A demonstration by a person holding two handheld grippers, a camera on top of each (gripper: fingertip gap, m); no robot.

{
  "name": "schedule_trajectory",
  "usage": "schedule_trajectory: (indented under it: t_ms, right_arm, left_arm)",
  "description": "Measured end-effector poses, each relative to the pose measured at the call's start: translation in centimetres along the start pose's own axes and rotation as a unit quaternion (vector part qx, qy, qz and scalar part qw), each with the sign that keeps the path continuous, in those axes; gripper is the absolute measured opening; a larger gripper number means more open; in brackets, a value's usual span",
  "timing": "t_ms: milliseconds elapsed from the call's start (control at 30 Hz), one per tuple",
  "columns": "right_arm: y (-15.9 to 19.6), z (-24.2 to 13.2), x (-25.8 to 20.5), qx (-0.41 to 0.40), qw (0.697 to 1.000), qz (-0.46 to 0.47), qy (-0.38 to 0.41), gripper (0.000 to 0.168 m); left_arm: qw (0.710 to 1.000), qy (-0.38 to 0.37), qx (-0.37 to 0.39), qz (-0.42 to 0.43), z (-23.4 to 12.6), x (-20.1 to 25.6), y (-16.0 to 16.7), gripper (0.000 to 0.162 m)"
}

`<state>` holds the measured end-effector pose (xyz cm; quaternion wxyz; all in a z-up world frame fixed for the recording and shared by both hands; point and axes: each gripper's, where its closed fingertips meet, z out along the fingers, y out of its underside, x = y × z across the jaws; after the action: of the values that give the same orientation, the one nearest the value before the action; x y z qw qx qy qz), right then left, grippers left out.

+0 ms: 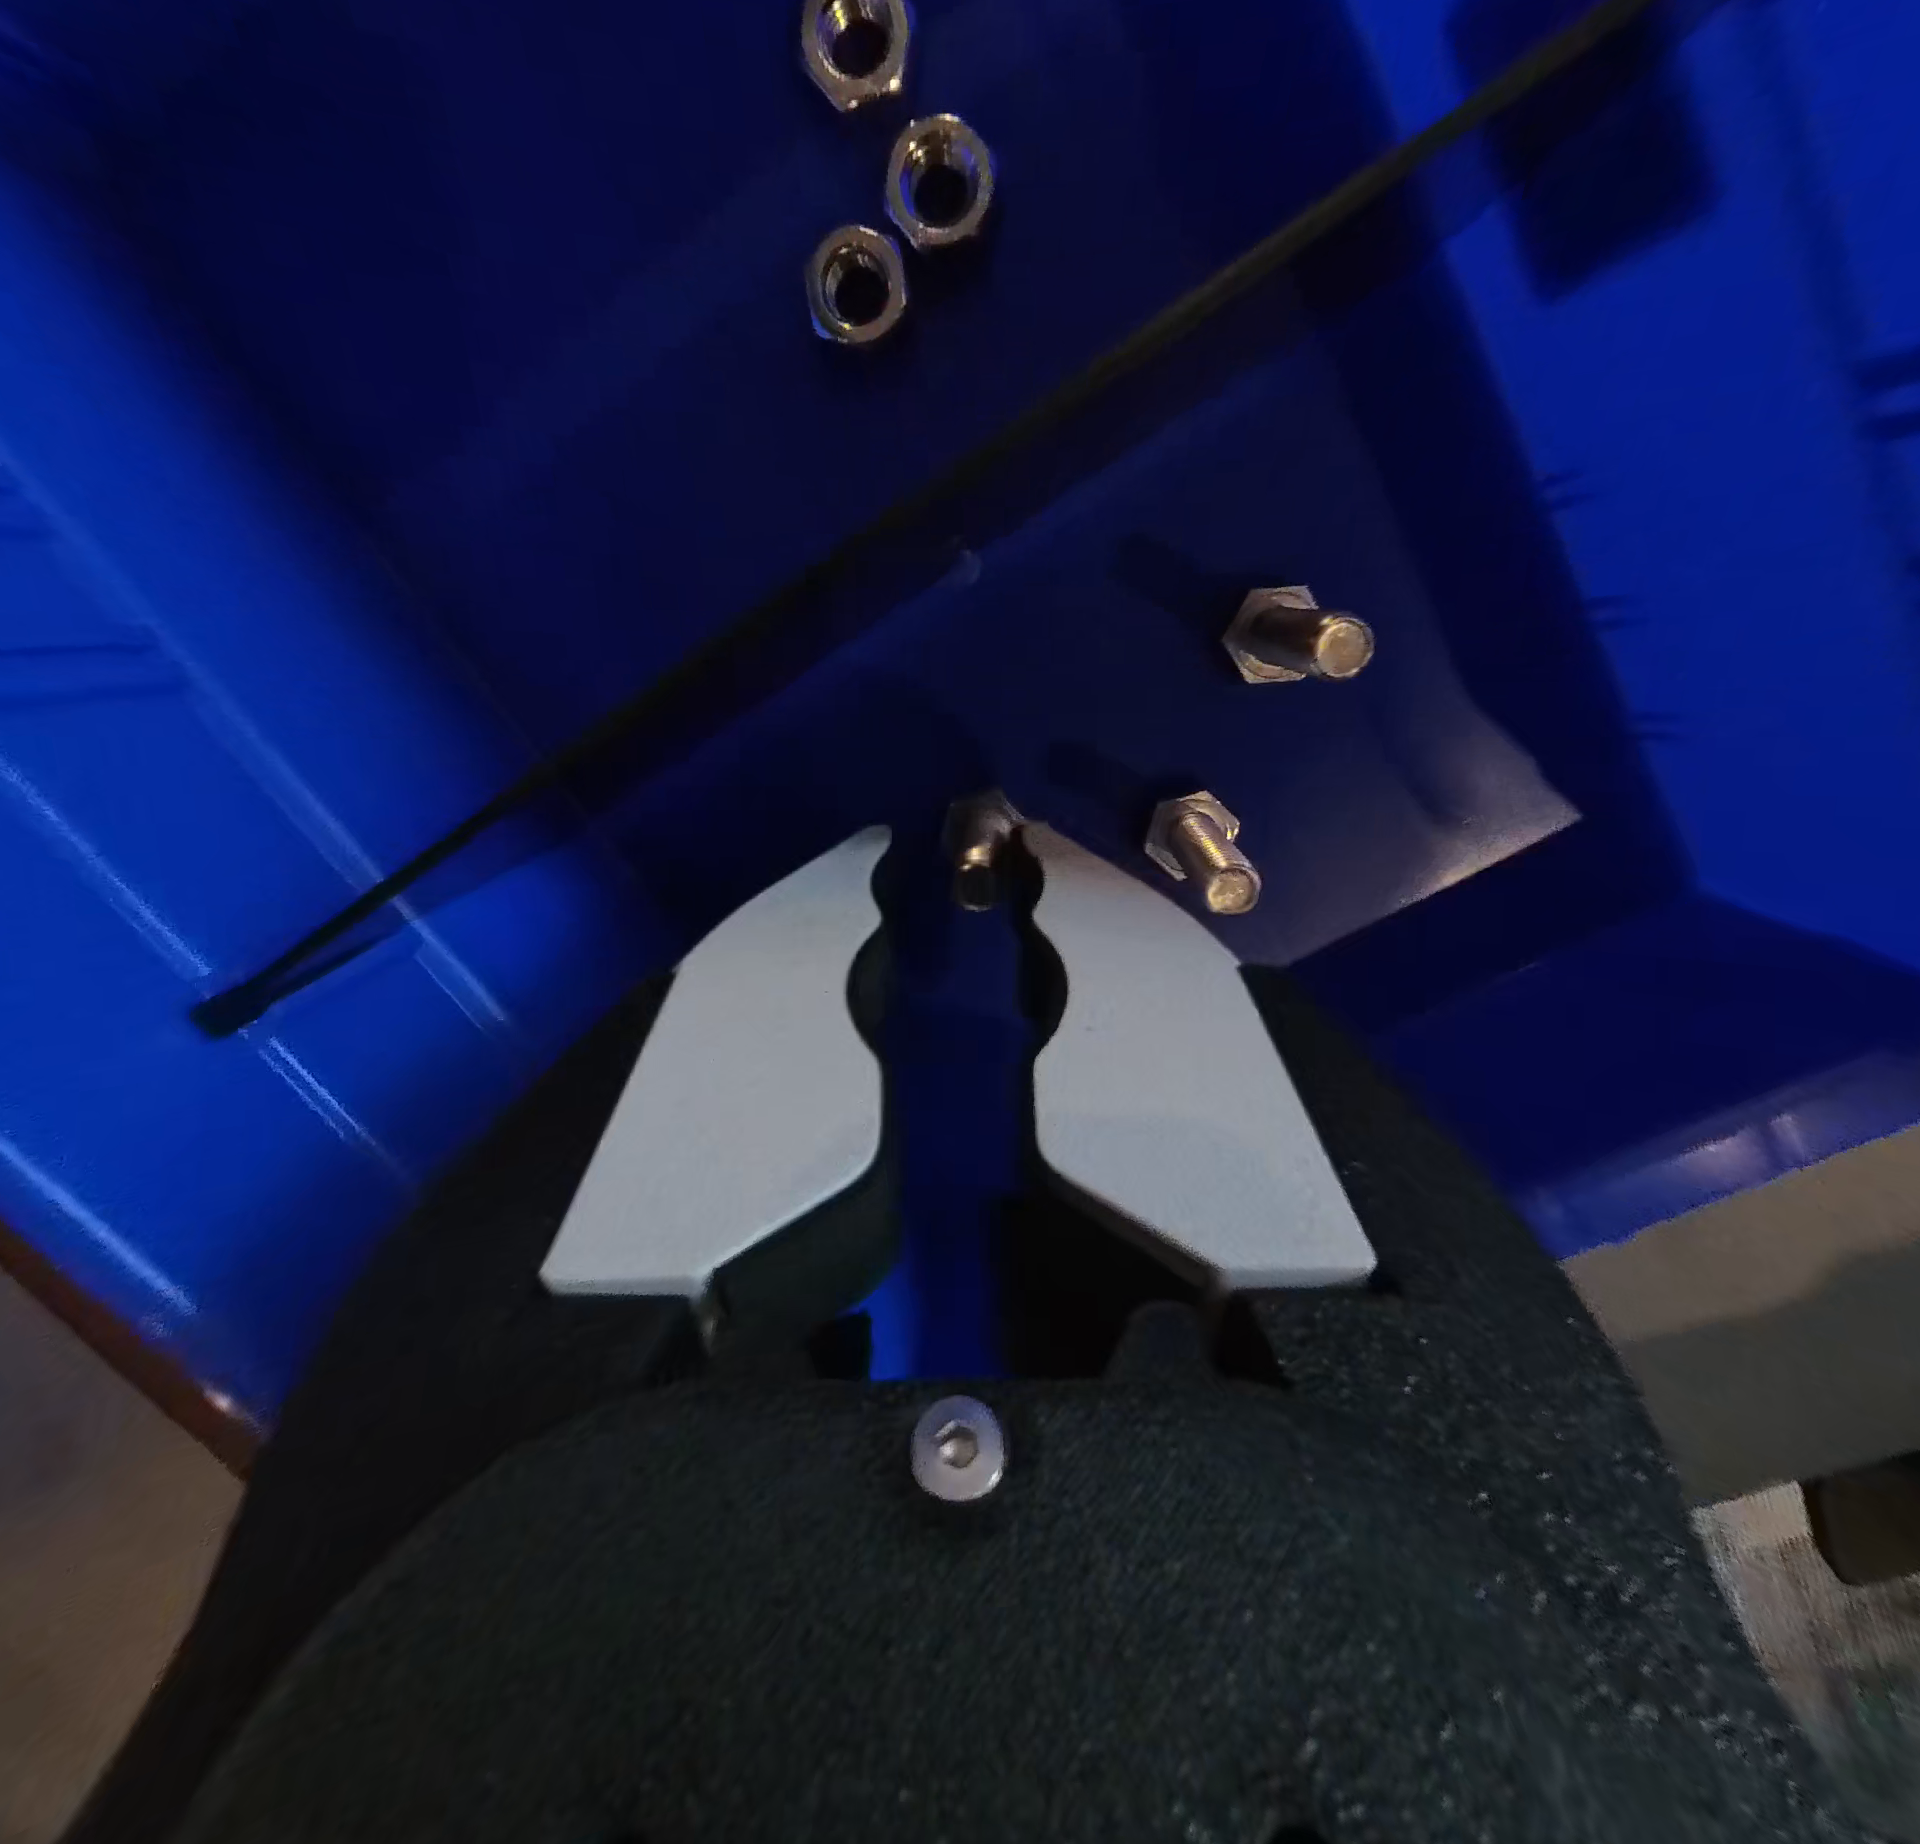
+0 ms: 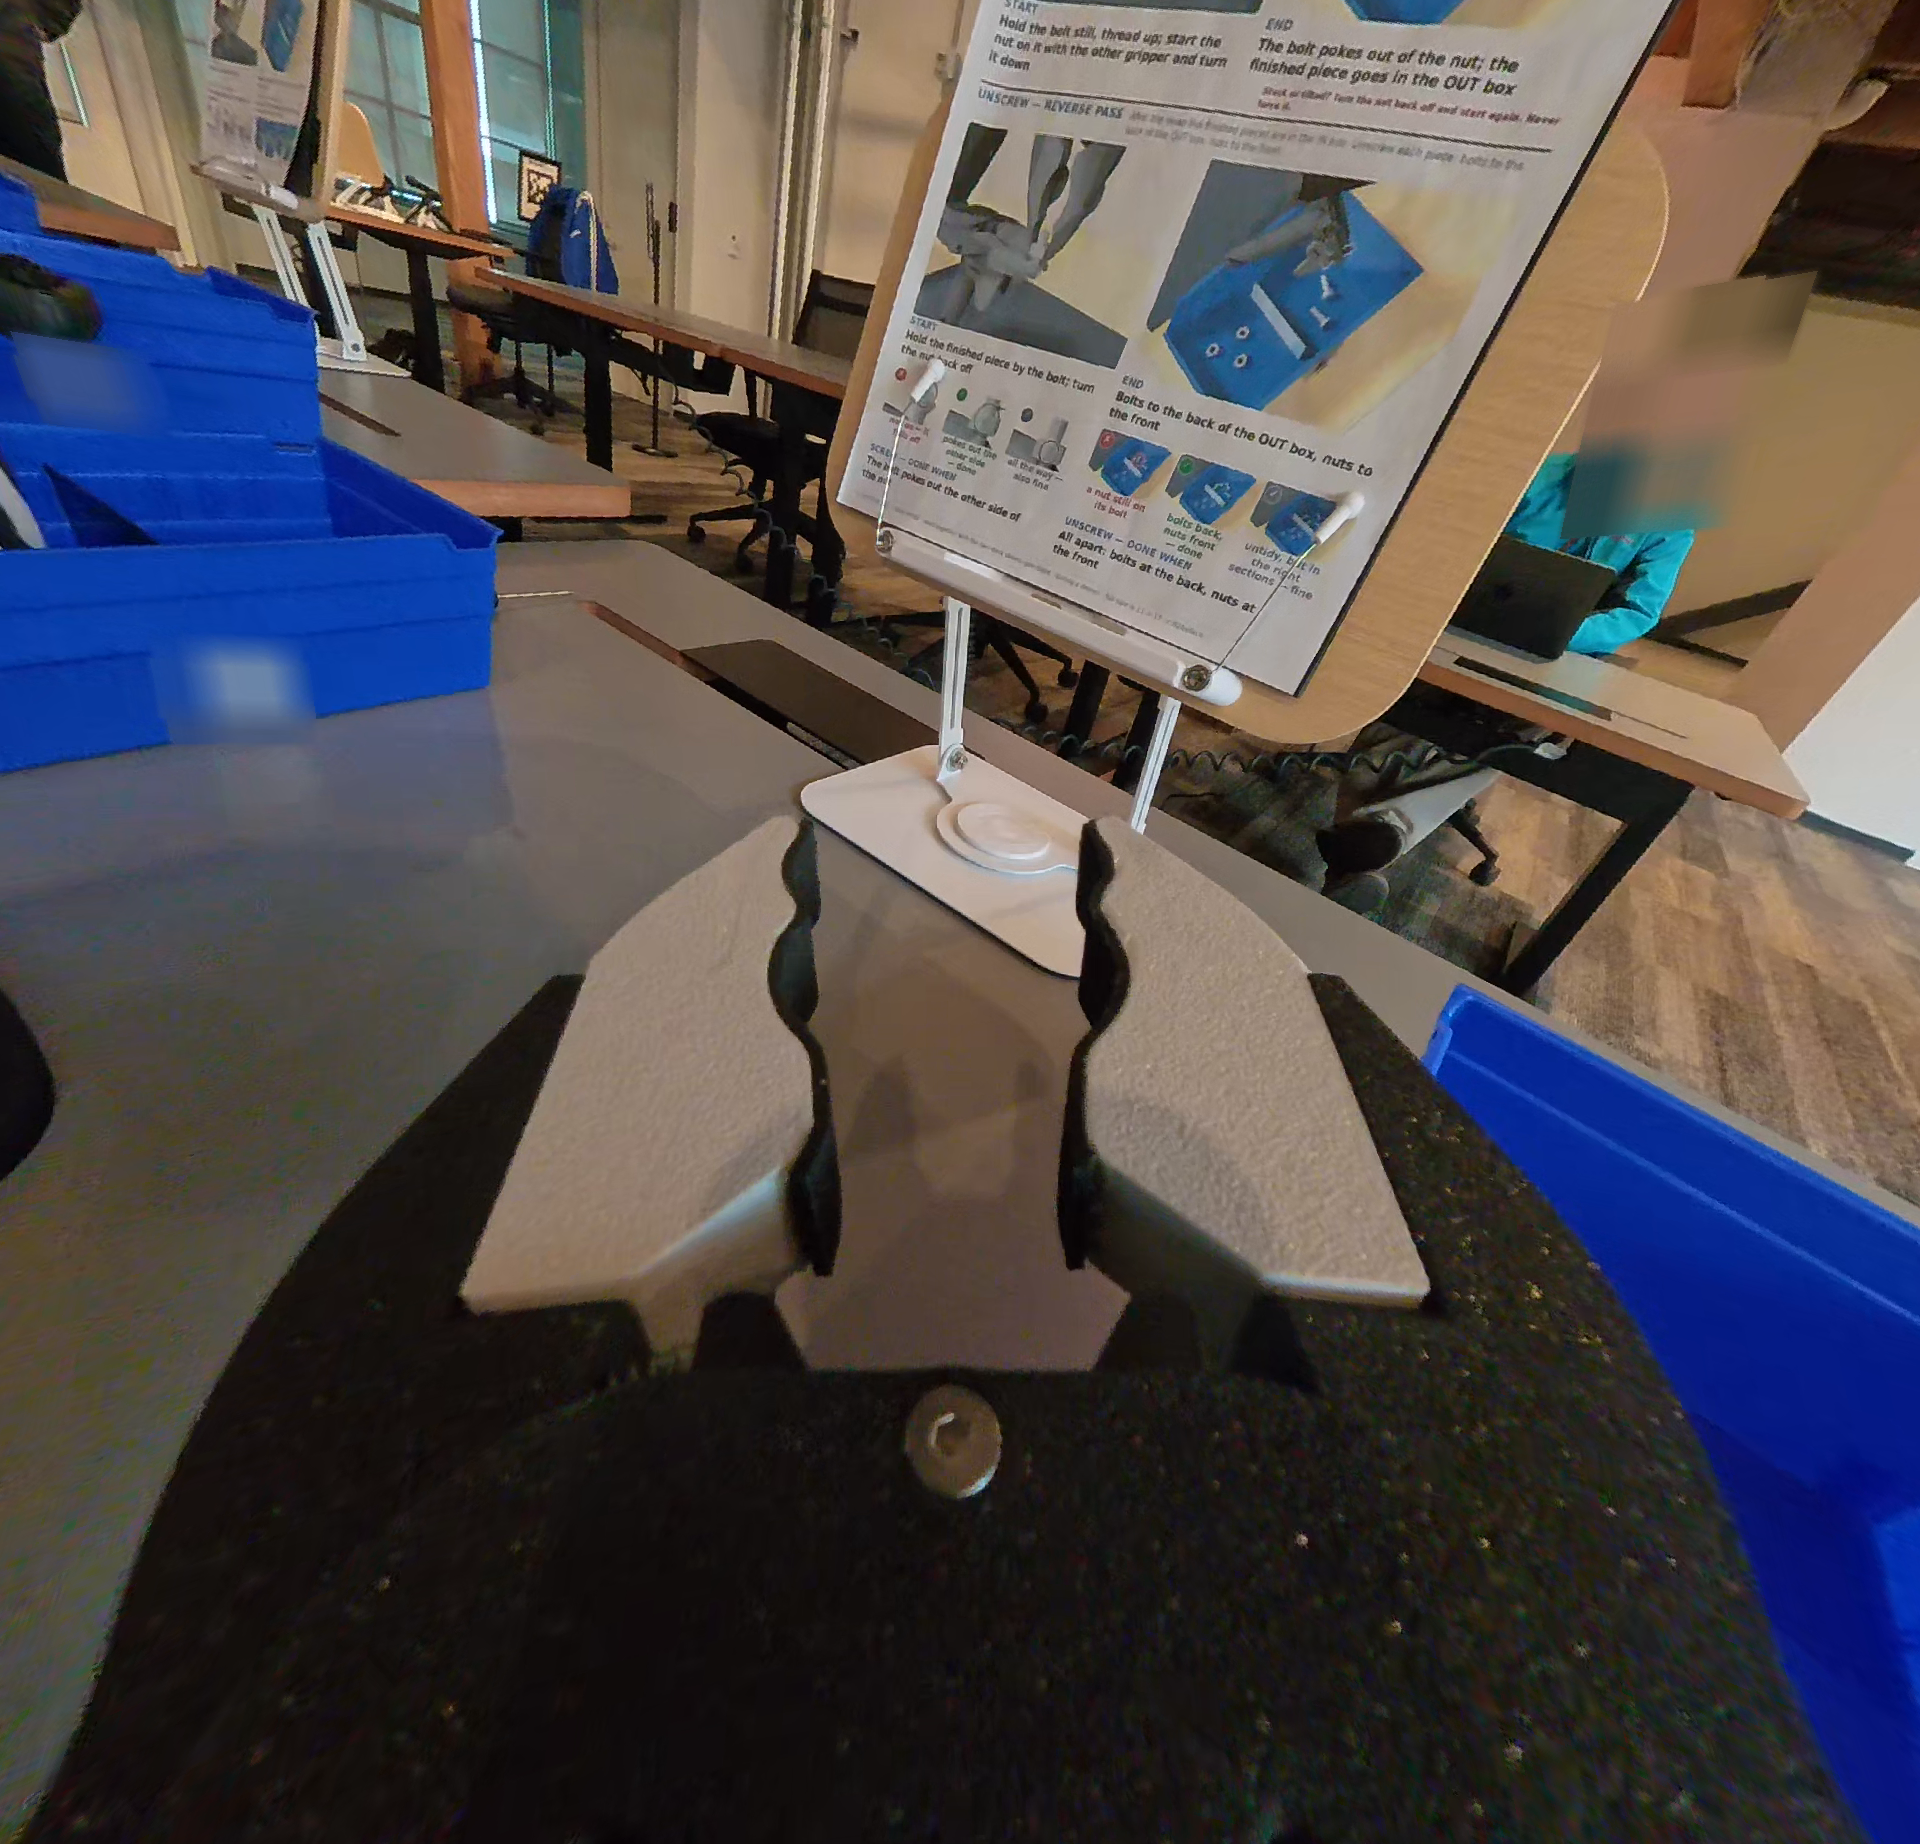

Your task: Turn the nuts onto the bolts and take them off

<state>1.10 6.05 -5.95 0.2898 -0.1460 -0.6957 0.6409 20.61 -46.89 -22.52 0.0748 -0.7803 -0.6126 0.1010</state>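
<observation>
In the left wrist view I look down into a blue bin (image 1: 208, 755). A thin black divider (image 1: 831, 631) crosses it. Three loose silver nuts (image 1: 940, 181) lie beyond the divider. On my side three bolts stand on their hex heads, shafts up. My left gripper (image 1: 956, 844) is open, its fingers on either side of the nearest bolt (image 1: 975, 859), which sits close to the right finger. The two other bolts (image 1: 1205, 859) (image 1: 1304, 644) stand to the right. My right gripper (image 2: 940, 844) is open and empty above the grey table (image 2: 312, 911).
A board with an instruction sheet (image 2: 1247, 288) stands on a white base (image 2: 966, 859) just ahead of the right gripper. Blue bins (image 2: 239, 589) sit at the left and another blue bin (image 2: 1714, 1327) at the right. A person (image 2: 1631, 568) sits at a far desk. Left tips to right tips: about 60 centimeters.
</observation>
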Motion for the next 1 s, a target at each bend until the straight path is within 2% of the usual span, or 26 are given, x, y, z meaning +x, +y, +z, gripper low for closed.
schedule_trajectory:
  t_ms: [33, 233, 367, 467, 600, 733, 867, 1000]
  right_arm:
    - [0.0, 0.0, 0.0, 0.0, 1.0, 0.001, 0.0, 0.047]
    - [0.0, 0.0, 0.1, 0.002, 1.0, 0.005, -0.001, 0.047]
    - [0.2, 0.1, -0.1, -0.002, 1.0, 0.004, -0.005, 0.047]
    - [0.4, 0.2, -0.2, -0.006, 1.0, 0.002, -0.005, 0.047]
    - [0.6, 0.3, -0.2, -0.01, 1.0, 0.003, -0.005, 0.047]
    - [0.7, 0.2, 0.1, -0.01, 1.0, 0.008, -0.003, 0.047]
    - [0.9, 0.2, 0.4, -0.011, 1.0, 0.012, 0.0, 0.047]
    - [1.1, 0.1, 0.5, -0.015, 1.0, 0.014, 0.0, 0.047]
  left_arm:
    - [1.0, 0.007, 0.0, 0.0, 0.1, 0.2, 0.0, 0.012]
    - [1.0, 0.0, -0.01, 0.01, -0.8, 0.0, 0.1, 0.01]
    - [0.999, -0.015, 0.002, 0.035, -3.7, 0.7, -1.3, 0.01]
    - [0.996, -0.026, 0.027, 0.075, -6.8, 2.5, -3.8, 0.01]
    - [0.986, -0.015, 0.062, 0.154, -10.2, 7.4, -8.1, 0.01]
    - [0.967, -0.003, 0.072, 0.242, -11.3, 13.7, -11.7, 0.01]
    - [0.946, 0.009, 0.073, 0.315, -10.1, 19.8, -14.4, 0.01]
    - [0.928, 0.041, 0.068, 0.363, -7.4, 25.6, -15.8, 0.01]
